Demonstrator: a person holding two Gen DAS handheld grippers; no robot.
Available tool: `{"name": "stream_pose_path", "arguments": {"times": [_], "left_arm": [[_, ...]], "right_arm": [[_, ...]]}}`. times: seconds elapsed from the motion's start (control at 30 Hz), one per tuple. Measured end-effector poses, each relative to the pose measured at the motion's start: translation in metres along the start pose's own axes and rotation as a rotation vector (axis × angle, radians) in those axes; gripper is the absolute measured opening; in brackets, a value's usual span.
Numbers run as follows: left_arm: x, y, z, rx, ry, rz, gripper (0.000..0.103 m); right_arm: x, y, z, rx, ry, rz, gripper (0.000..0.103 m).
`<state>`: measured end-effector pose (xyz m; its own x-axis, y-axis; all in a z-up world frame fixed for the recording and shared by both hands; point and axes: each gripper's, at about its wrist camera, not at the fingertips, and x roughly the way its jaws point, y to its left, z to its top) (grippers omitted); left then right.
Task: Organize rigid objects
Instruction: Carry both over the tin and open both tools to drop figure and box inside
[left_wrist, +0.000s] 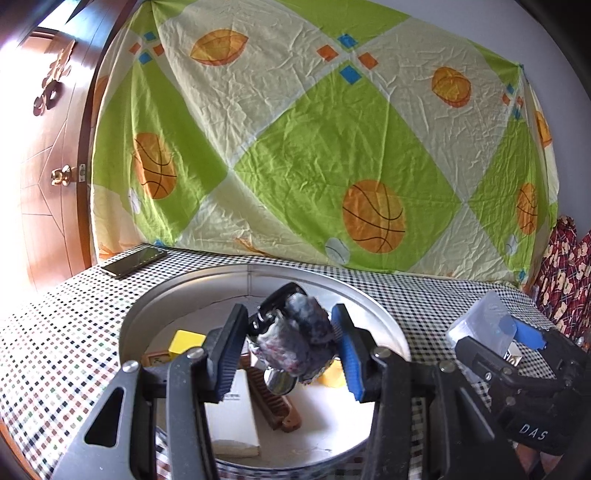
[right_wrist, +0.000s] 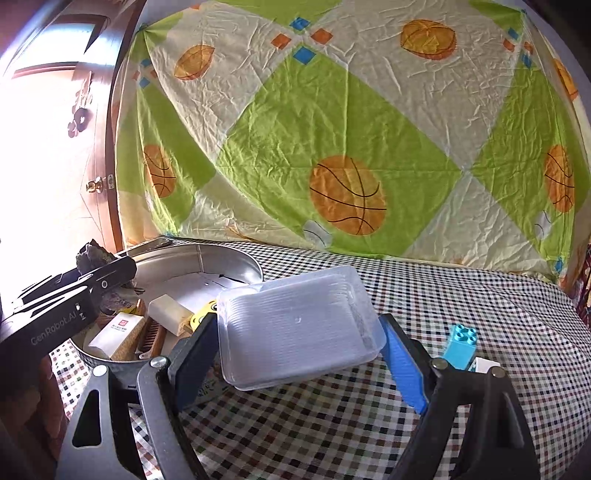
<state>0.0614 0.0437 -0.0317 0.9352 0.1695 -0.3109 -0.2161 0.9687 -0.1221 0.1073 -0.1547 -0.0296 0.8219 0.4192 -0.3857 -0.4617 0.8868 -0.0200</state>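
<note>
Two grippers work over a tabletop (right_wrist: 369, 424) covered in a small multicoloured check cloth. Behind it hangs a wrinkled sheet (left_wrist: 314, 147) in green and cream diamonds printed with orange basketballs. A brown wooden door (left_wrist: 48, 155) with a brass knob stands to the left, in strong glare. A dark red patterned fabric (left_wrist: 565, 269) shows at the far right edge.

A round metal pan (left_wrist: 184, 295) sits on the left part of the tabletop. Inside it lie a yellow block (left_wrist: 184, 341), a white box (left_wrist: 232, 417), a brown comb (left_wrist: 273, 402) and other small items that are hard to tell apart. A dark phone (left_wrist: 135, 261) lies flat on the cloth behind the pan, near the door.

The left gripper (left_wrist: 288, 343) hangs over the pan, its jaws clenched on a dark grey and pink fuzzy keychain (left_wrist: 295, 332) with a black fob and metal ring; this bundle hides the middle of the pan.

The right gripper (right_wrist: 295, 343) is just right of the pan, jaws set wide and grasping a clear plastic tub (right_wrist: 299, 325), tilted, raised off the cloth. The tub blocks part of the pan's near rim in the right view.

A light blue studded brick (right_wrist: 460, 347) stands on the cloth to the right of the tub, with a small white piece (right_wrist: 485, 365) touching it
</note>
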Motion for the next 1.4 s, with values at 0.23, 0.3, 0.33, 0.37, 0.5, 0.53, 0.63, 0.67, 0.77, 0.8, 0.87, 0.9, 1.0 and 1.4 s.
{"name": "stream_pose_path", "arguments": {"times": [0.23,0.3,0.33,0.37,0.5,0.53,0.63,0.67,0.77,0.8,0.87,0.9,1.0,1.4], "left_arm": [[0.016,0.031,0.012,-0.002,0.069,0.046,0.046],[0.024,0.039,0.013,-0.009,0.101,0.046,0.046],[0.028,0.043,0.013,-0.009,0.117,0.05,0.046],[0.033,0.047,0.013,-0.01,0.137,0.051,0.047],[0.047,0.058,0.014,-0.007,0.184,0.066,0.047],[0.05,0.059,0.015,-0.001,0.192,0.068,0.047],[0.055,0.062,0.018,0.015,0.199,0.083,0.047],[0.056,0.062,0.019,0.022,0.201,0.086,0.047],[0.058,0.065,0.021,0.033,0.199,0.107,0.05],[0.058,0.066,0.022,0.032,0.196,0.12,0.058],[0.056,0.068,0.024,0.03,0.186,0.128,0.071],[0.055,0.067,0.024,0.032,0.18,0.136,0.078],[0.052,0.067,0.024,0.026,0.164,0.16,0.095],[0.043,0.042,0.024,0.052,0.14,0.157,0.102]], "right_arm": [[0.018,0.027,0.028,-0.025,0.02,0.109,0.086],[0.029,0.037,0.034,-0.045,0.04,0.133,0.086],[0.035,0.042,0.036,-0.06,0.051,0.137,0.086],[0.042,0.047,0.037,-0.074,0.066,0.139,0.086],[0.075,0.06,0.038,-0.081,0.148,0.169,0.086],[0.083,0.063,0.038,-0.081,0.166,0.174,0.086],[0.101,0.069,0.035,-0.079,0.216,0.209,0.086],[0.104,0.07,0.034,-0.077,0.224,0.219,0.086],[0.11,0.073,0.031,-0.068,0.229,0.218,0.086],[0.11,0.073,0.031,-0.064,0.228,0.224,0.086],[0.108,0.073,0.031,-0.066,0.216,0.215,0.087],[0.107,0.072,0.032,-0.064,0.206,0.211,0.088],[0.099,0.067,0.036,-0.035,0.178,0.229,0.092],[0.056,0.025,0.034,0.013,0.105,0.146,0.093]]}}
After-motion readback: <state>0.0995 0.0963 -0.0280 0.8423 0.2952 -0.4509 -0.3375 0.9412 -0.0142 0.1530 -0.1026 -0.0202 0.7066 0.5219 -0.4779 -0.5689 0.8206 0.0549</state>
